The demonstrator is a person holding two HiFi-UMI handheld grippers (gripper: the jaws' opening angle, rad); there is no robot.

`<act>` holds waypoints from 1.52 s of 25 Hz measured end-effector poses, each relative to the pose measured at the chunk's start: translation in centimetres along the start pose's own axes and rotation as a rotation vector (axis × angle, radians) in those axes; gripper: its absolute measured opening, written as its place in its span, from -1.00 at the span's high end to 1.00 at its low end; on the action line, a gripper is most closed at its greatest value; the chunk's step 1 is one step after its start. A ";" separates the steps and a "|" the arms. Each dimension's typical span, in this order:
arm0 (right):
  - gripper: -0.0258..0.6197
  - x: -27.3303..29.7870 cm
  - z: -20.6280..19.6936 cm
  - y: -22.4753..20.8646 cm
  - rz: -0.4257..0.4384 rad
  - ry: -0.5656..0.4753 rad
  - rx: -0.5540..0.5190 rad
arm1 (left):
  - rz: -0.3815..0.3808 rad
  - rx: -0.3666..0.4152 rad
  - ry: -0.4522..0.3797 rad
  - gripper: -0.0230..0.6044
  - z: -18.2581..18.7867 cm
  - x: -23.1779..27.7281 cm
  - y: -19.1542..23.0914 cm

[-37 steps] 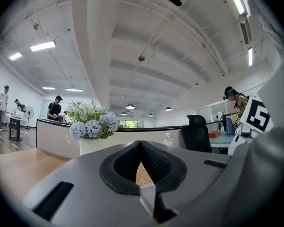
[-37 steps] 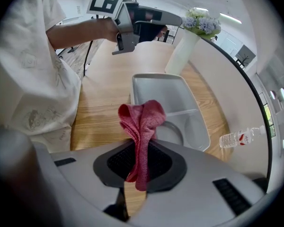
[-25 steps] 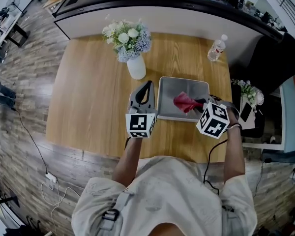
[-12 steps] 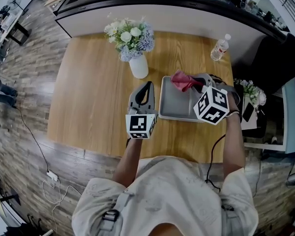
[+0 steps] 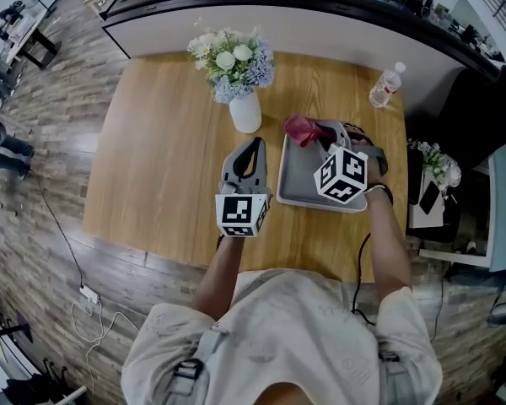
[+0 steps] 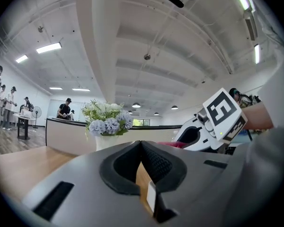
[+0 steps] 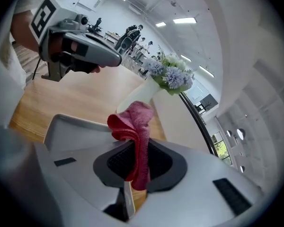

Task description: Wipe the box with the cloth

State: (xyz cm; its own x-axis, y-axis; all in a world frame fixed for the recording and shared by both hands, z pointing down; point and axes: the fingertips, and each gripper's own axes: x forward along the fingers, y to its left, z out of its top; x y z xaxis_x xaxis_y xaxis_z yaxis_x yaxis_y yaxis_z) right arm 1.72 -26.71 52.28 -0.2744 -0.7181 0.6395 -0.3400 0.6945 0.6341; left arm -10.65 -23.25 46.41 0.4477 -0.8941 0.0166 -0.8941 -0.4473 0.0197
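A shallow grey box (image 5: 306, 181) lies on the wooden table, right of centre. My right gripper (image 5: 320, 131) is shut on a red cloth (image 5: 301, 128) and holds it at the box's far left corner. In the right gripper view the cloth (image 7: 136, 125) hangs pinched between the jaws of the right gripper (image 7: 135, 161), above the box's rim (image 7: 61, 122). My left gripper (image 5: 254, 148) rests just left of the box, shut, with nothing between its jaws. The left gripper (image 6: 141, 148) shows its pads pressed together.
A white vase of flowers (image 5: 243, 87) stands close behind the box's far left corner. A water bottle (image 5: 386, 85) stands at the table's far right. Dark furniture with another small bouquet (image 5: 434, 169) lies beyond the right table edge.
My right gripper has carried the cloth from the middle of the box to its far edge and then leftward to the far left corner. The left gripper has stayed put.
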 end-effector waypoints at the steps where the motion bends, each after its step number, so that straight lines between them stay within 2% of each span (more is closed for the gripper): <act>1: 0.71 0.7 -0.2 0.4 0.005 0.003 0.007 | 0.002 0.001 0.001 0.88 0.0 0.0 0.1; 15: 0.72 7.9 -3.9 6.2 0.047 0.123 0.067 | 0.016 0.001 0.017 0.88 -0.7 -0.6 0.2; 18: 0.72 8.0 -3.8 6.1 0.040 0.124 0.097 | 0.014 -0.001 0.022 0.88 -0.8 -0.6 0.1; 24: 0.72 8.0 -3.9 6.3 0.082 0.152 0.091 | 0.003 0.000 0.021 0.88 -0.8 -0.4 -0.4; 38: 0.72 7.9 -4.0 6.4 0.099 0.157 0.104 | 0.014 0.005 0.024 0.88 -0.8 -0.6 0.1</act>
State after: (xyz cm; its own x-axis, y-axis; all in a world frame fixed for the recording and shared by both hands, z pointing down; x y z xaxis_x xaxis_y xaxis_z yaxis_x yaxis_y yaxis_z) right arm 1.00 -27.81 63.13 -0.1699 -0.6251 0.7618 -0.4113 0.7475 0.5216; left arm -10.97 -22.69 47.21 0.4352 -0.8994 0.0411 -0.9003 -0.4350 0.0148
